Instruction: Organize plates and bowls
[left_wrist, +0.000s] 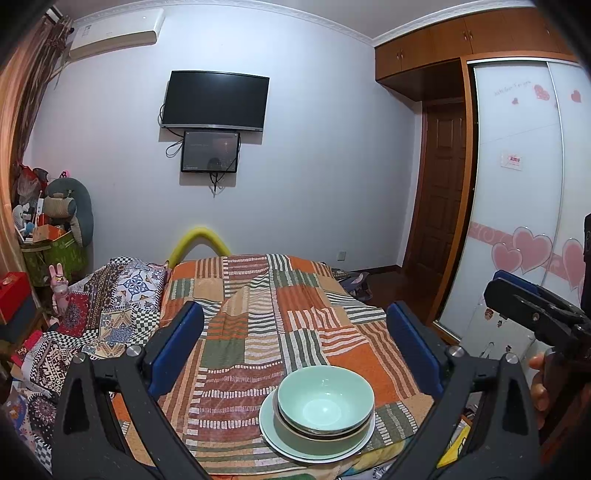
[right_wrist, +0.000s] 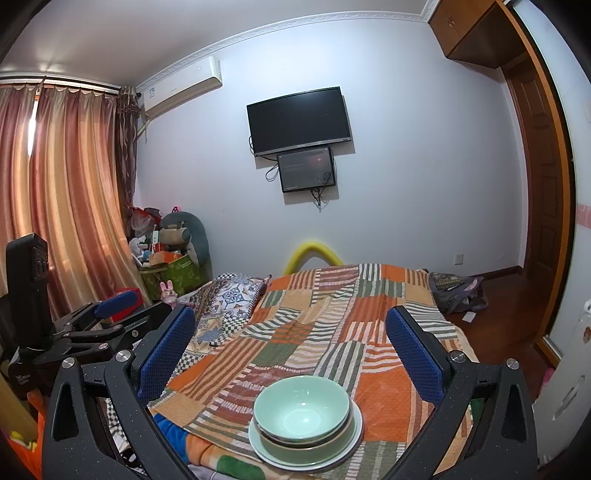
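Near the foot edge of the bed (left_wrist: 258, 295) stood one stack of dishes: two green bowls, the upper bowl (left_wrist: 325, 400) nested in the lower bowl (left_wrist: 321, 439), on one pale plate (left_wrist: 280, 443). Two tools were there, the left tool (left_wrist: 295, 339) and the right tool (right_wrist: 291, 339), each with two blue-padded fingers. Beyond the bed, two dark screens hung on the wall: one television (left_wrist: 216, 100) and one smaller monitor (left_wrist: 209, 151).

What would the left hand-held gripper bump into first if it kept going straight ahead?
Probably nothing soon. The open left hand-held gripper points out over the patchwork blanket, above the stacked bowls. Straight on, it might reach the far wall, though depth is hard to judge.
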